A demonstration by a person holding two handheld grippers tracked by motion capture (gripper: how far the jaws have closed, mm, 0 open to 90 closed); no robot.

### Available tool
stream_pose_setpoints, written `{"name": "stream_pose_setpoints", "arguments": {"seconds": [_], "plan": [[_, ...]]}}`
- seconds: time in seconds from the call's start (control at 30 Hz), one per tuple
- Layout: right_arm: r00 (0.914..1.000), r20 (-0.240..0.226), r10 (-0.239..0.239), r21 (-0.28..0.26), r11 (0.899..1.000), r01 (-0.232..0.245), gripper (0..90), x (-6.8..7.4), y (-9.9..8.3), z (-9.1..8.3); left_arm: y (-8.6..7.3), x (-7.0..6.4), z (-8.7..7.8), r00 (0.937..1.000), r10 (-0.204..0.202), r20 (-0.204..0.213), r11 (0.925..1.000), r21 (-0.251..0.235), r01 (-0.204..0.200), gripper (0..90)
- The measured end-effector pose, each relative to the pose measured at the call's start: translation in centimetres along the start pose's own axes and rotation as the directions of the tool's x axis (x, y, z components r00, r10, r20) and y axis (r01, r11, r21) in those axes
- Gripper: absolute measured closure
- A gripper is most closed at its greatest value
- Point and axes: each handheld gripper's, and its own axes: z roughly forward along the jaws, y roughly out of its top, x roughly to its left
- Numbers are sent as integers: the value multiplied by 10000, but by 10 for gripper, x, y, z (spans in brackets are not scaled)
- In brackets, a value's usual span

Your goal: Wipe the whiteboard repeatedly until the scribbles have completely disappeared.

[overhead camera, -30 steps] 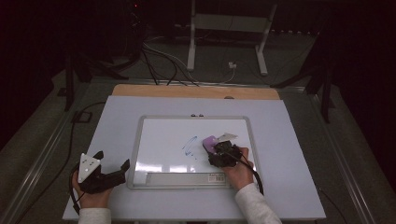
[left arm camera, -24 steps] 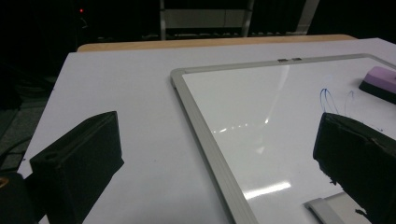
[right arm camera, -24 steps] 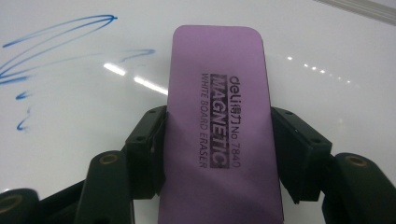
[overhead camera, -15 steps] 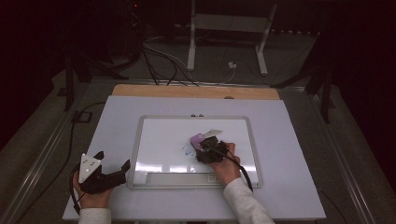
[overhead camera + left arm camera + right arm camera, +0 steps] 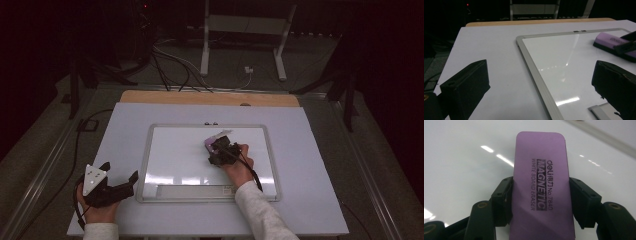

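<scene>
On the left side of the surface, the left gripper is held low by a hand, just beside the left edge of the whiteboard. Its jaws are seen wide apart in the left gripper view, and nothing is held between them.

In the middle, the whiteboard is laid flat. Its white face looks clean where it can be seen, with some shiny light spots on it.

Further right, the purple eraser is set flat on the board, near the top middle. It is squeezed on both long sides by the jaws of the right gripper, so it is held tight. The words "magnetic white board eraser" can be read on its top.

Some things could go wrong from here. If the eraser is pushed too hard or too fast, it could be twisted out of the jaws, because only the sides are pinched. The board could also be slid across the surface, since it is not held down by the left gripper. If the eraser is tipped, only one edge would be rubbed on the board.
</scene>
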Motion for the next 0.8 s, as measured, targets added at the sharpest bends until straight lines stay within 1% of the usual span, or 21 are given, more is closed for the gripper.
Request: {"name": "stream_pose_setpoints", "arguments": {"seconds": [0.07,0.13,0.17,0.2,0.23,0.27,0.3,0.4,0.47,0.57,0.63,0.7,0.73,0.77,0.8], "plan": [[9993,328,200,82,9998,-202,408,-9,-1,1,0,0,0,10000,17,-4,10000,-2,-17,22],[9981,580,185,134,9997,-193,409,-14,-1,1,0,0,0,10000,27,-10,10000,20,-27,22],[9980,601,177,140,9997,-185,409,-14,-1,1,0,0,0,10000,26,-2,10000,24,-26,22],[9970,770,61,140,9999,-72,409,-10,-1,0,0,-1,0,10000,40,-12,10000,34,-40,22],[9970,770,61,140,9999,-72,409,-10,-1,0,0,-1,0,10000,40,-16,10000,29,-40,22],[9974,726,-28,154,9999,17,409,-8,0,0,0,-1,0,10000,46,-2,10000,31,-46,22],[9984,563,-76,148,9999,68,409,-5,0,0,0,-1,1,10000,49,2,10000,30,-49,22],[9986,258,-467,131,9988,464,409,10,4,-1,0,-2,1,10000,58,5,10000,30,-58,22],[9965,93,-828,114,9965,827,409,21,7,-2,0,-2,1,10000,56,3,10000,17,-56,22],[9909,-375,-1291,-17,9916,1292,409,39,10,-3,0,-1,1,10000,50,-2,10000,30,-50,22],[9869,-548,-1518,-51,9884,1518,409,46,12,-3,0,-1,1,10000,42,-15,10000,10,-42,22],[9855,-515,-1616,-37,9868,1616,409,48,14,-2,0,0,0,10000,18,-23,10000,-25,-18,22],[9872,-502,-1514,-20,9885,1515,409,45,14,-1,0,0,0,10000,13,-27,10000,-29,-13,22],[9901,-159,-1398,17,9902,1398,409,38,15,1,0,0,0,10000,-4,-29,10000,-35,4,22],[9901,-159,-1398,17,9902,1398,409,38,15,1,0,0,-1,10000,0,-43,10000,-37,-1,22]]}}
